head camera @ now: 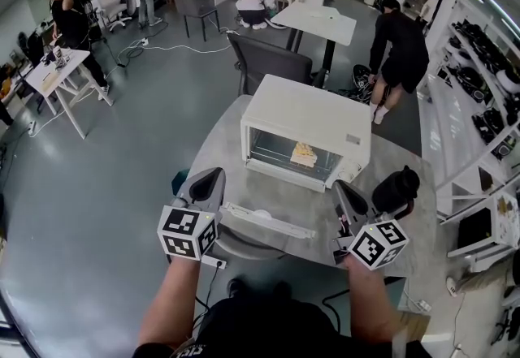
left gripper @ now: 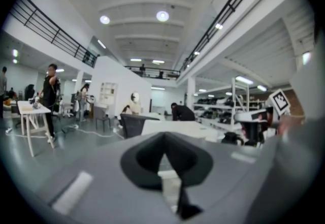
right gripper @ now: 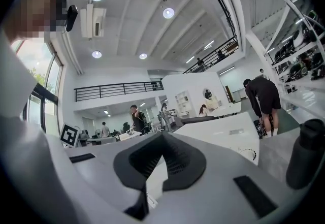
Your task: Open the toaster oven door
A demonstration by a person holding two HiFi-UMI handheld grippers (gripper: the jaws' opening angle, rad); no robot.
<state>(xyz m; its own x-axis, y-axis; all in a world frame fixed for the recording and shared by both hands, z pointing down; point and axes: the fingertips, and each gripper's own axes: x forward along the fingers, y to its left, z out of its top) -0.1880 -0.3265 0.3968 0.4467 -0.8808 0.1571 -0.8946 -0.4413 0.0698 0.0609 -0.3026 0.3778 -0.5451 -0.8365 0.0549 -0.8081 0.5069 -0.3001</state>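
Note:
A white toaster oven stands on the round grey table. Its door lies folded down flat toward me, and a pale piece of food sits on the rack inside. My left gripper is shut and empty, just left of the lowered door's corner. My right gripper is shut and empty by the door's right end. The left gripper view shows the shut jaws with the oven's top behind them. In the right gripper view the shut jaws point at the oven's side.
A black bottle stands on the table right of my right gripper and appears as the same bottle in the right gripper view. A dark chair sits behind the oven. Several people stand or crouch farther back. Shelves line the right.

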